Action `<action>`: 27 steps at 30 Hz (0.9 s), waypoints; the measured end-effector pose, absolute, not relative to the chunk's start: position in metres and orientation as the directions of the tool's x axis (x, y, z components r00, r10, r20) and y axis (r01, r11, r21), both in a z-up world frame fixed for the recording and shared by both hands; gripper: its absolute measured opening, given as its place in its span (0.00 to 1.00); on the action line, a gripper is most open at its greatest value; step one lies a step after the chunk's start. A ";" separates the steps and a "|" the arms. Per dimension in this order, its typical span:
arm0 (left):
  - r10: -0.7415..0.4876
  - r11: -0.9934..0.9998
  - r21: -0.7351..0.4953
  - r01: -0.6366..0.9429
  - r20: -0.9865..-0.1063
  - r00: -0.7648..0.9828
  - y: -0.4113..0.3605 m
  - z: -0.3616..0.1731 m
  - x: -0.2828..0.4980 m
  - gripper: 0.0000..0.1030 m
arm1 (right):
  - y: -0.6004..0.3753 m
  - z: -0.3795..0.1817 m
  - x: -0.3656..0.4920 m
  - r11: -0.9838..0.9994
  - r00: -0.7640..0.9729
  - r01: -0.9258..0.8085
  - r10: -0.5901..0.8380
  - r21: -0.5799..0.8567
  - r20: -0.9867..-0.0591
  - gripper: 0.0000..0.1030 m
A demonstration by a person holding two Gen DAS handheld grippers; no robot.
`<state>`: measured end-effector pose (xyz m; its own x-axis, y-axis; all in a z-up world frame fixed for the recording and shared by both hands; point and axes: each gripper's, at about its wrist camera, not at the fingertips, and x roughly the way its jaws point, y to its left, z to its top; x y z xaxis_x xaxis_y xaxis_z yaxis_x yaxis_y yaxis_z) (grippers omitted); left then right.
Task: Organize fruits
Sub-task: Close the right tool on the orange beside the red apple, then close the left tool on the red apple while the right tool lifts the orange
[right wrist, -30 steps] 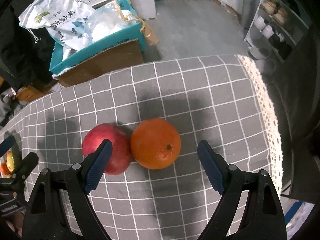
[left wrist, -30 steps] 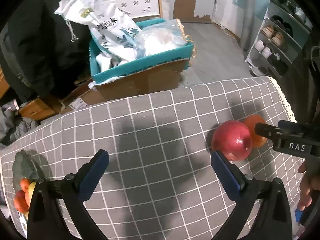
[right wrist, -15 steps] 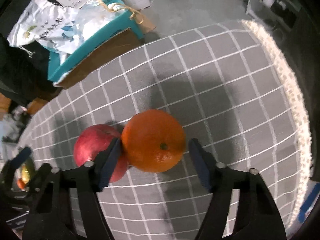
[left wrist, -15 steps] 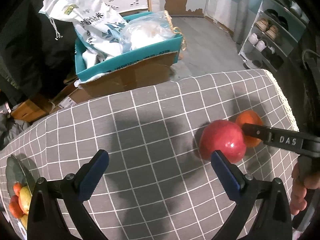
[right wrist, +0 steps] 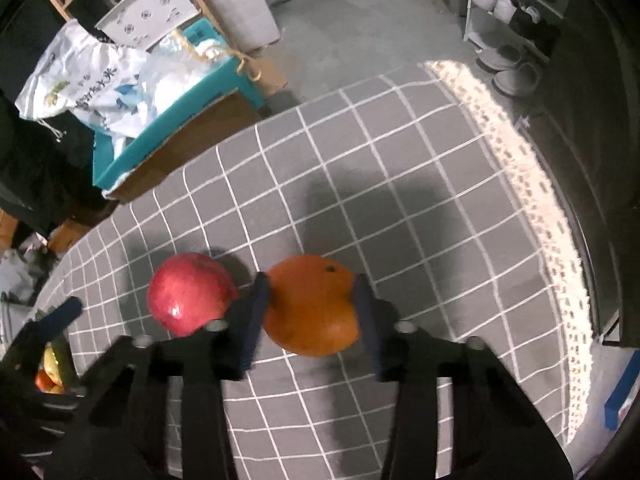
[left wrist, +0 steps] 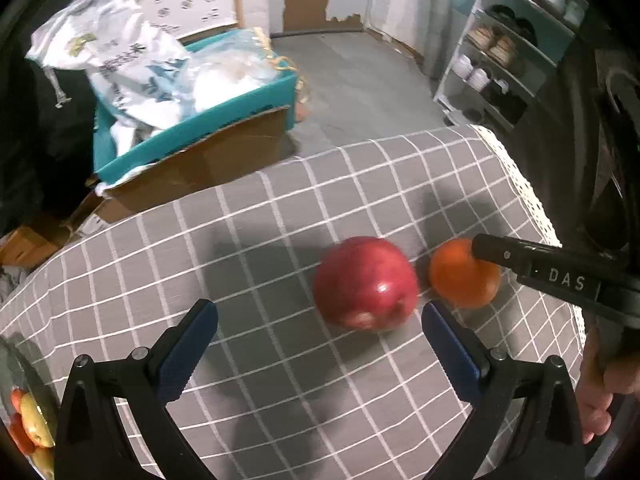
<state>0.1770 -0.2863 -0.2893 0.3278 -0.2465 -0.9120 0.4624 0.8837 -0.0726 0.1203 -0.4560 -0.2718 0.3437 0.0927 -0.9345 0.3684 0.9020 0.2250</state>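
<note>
My right gripper [right wrist: 309,307] is shut on an orange [right wrist: 314,304], its blue pads pressing both sides. The orange [left wrist: 462,278] also shows in the left wrist view, with the right gripper's finger across its top. A red apple [left wrist: 366,282] lies on the grey checked cloth just left of the orange; it also shows in the right wrist view [right wrist: 190,294]. My left gripper [left wrist: 320,348] is open and empty, with the apple ahead between its fingertips, nearer the right one. A plate of fruit [left wrist: 28,424] sits at the far left edge.
The table's grey checked cloth [left wrist: 280,240] has a lace hem [right wrist: 532,184] at its right edge. Beyond the far edge, a cardboard box [left wrist: 200,156] holds a teal tray and white bags. A shoe rack [left wrist: 504,64] stands at the back right.
My right gripper has closed on the orange and parted it slightly from the apple. My left gripper has swung right, bringing the apple between its fingertips.
</note>
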 end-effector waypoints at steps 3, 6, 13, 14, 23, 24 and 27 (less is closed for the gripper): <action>-0.254 0.873 -0.076 0.481 -0.914 0.317 -0.300 -0.291 0.178 1.00 | -0.457 -0.276 0.121 0.906 0.314 0.357 0.115 0.229 -0.942 0.37; -0.252 0.870 -0.082 0.486 -0.921 0.297 -0.310 -0.297 0.181 1.00 | -0.462 -0.281 0.117 0.903 0.294 0.373 0.105 0.215 -0.950 0.37; -0.258 0.872 -0.124 0.473 -0.939 0.229 -0.314 -0.319 0.187 0.99 | -0.483 -0.278 0.107 0.839 0.345 0.442 0.168 0.318 -0.923 0.37; -0.263 0.876 -0.138 0.463 -0.940 0.218 -0.312 -0.322 0.188 0.98 | -0.484 -0.277 0.105 0.838 0.348 0.443 0.168 0.320 -0.922 0.37; -0.339 0.882 -0.258 0.395 -0.929 0.149 -0.307 -0.337 0.193 0.75 | -0.479 -0.283 0.097 0.824 0.341 0.453 0.193 0.341 -0.920 0.37; -0.336 0.879 -0.252 0.405 -0.930 0.152 -0.308 -0.337 0.192 0.74 | -0.478 -0.284 0.097 0.824 0.339 0.452 0.197 0.342 -0.920 0.38; -0.317 0.881 -0.224 0.417 -0.933 0.168 -0.307 -0.334 0.189 0.74 | -0.474 -0.283 0.095 0.827 0.339 0.443 0.203 0.346 -0.919 0.47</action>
